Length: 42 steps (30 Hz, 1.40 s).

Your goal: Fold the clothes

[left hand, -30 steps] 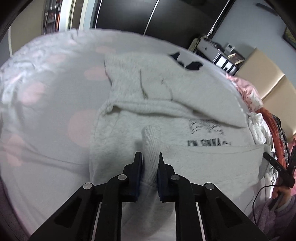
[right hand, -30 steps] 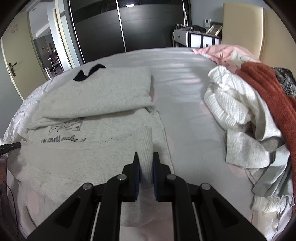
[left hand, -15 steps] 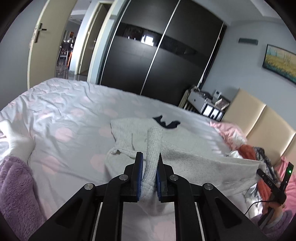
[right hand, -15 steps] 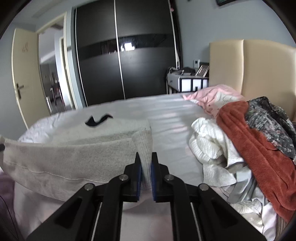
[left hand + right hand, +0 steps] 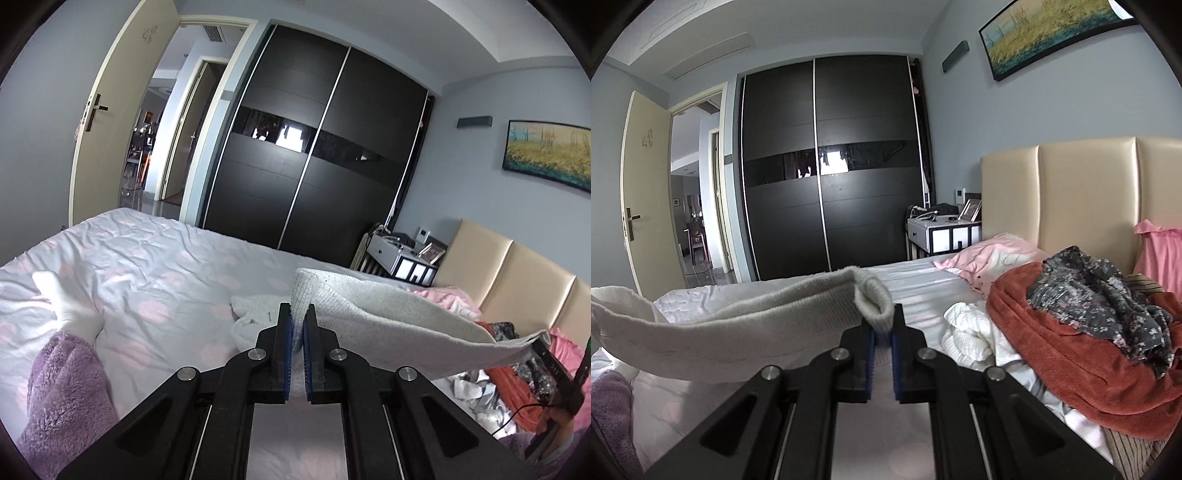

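Observation:
A light grey sweatshirt (image 5: 388, 314) hangs in the air above the bed, stretched by its ribbed hem between both grippers. My left gripper (image 5: 297, 314) is shut on one hem corner, and the cloth runs right to the other gripper (image 5: 554, 373) at the frame edge. In the right wrist view my right gripper (image 5: 882, 325) is shut on the other hem corner, and the sweatshirt (image 5: 738, 328) sags away to the left. The lower part of the garment still lies bunched on the bed (image 5: 255, 317).
The bed sheet (image 5: 155, 273) is white with pink spots. A pile of clothes, rust-red cloth (image 5: 1071, 354), dark floral cloth (image 5: 1108, 291) and white cloth (image 5: 967, 332), lies by the beige headboard (image 5: 1071, 192). A purple sleeve (image 5: 62, 391) and white sock (image 5: 62, 306) sit left. A black wardrobe (image 5: 314, 166) stands beyond.
Both grippers have risen from the bed, lifting the sweatshirt's hem up. The garment went from lying flat to hanging stretched between them, and both views now tilt up toward the wardrobe.

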Motion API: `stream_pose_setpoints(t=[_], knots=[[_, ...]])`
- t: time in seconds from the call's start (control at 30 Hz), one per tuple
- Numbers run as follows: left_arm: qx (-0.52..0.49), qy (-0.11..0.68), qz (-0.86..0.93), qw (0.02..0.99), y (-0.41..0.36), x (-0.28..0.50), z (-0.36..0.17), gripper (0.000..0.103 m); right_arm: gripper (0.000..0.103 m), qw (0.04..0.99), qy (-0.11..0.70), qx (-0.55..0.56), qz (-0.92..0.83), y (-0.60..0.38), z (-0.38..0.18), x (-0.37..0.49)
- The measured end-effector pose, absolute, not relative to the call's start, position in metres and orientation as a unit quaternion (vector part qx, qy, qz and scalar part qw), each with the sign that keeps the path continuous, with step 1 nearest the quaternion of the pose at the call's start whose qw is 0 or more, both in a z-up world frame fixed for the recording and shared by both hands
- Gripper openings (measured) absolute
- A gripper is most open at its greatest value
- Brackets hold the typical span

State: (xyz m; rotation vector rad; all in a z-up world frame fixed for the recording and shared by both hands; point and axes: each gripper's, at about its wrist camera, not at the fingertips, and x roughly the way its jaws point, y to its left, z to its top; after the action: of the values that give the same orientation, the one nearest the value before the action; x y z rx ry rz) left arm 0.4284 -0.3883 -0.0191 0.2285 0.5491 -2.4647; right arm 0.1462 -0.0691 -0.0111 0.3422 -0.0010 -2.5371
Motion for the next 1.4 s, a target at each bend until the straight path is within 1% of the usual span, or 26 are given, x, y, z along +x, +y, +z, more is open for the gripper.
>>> stream_pose_setpoints(t=[0.2,0.3,0.37,0.43,0.57,0.77,1.13,1.23,1.4], knots=[[0.065,0.190,-0.934,0.296,-0.356,0.470,-0.002,0.005,0.006,0.280,0.005,0.099,-0.955,-0.038,0.008,0.184],[0.043,0.173,-0.939,0.295,-0.337,0.488,0.011,0.005,0.006,0.261,0.015,0.079,-0.962,-0.025,0.020,0.204],[0.036,0.155,-0.941,0.298,-0.330,0.491,0.020,0.005,0.006,0.255,0.019,0.057,-0.965,-0.021,0.029,0.217],[0.047,0.154,-0.939,0.303,-0.337,0.483,0.020,0.005,0.006,0.251,0.036,0.037,-0.967,-0.026,0.036,0.225],[0.078,0.163,-0.933,0.310,-0.358,0.462,0.007,0.005,0.006,0.256,0.051,0.055,-0.964,-0.048,0.025,0.201],[0.115,0.145,-0.929,0.322,-0.388,0.424,-0.009,0.005,0.006,0.264,0.074,0.083,-0.958,-0.082,0.008,0.164],[0.182,0.098,-0.919,0.336,-0.477,0.311,-0.025,0.005,0.007,0.274,0.107,0.138,-0.946,-0.179,-0.025,0.056],[0.207,0.089,-0.913,0.341,-0.506,0.277,-0.041,0.005,0.007,0.275,0.121,0.152,-0.941,-0.209,-0.039,0.027],[0.255,0.110,-0.898,0.342,-0.556,0.228,-0.090,0.005,0.007,0.275,0.144,0.190,-0.931,-0.260,-0.081,-0.021]])
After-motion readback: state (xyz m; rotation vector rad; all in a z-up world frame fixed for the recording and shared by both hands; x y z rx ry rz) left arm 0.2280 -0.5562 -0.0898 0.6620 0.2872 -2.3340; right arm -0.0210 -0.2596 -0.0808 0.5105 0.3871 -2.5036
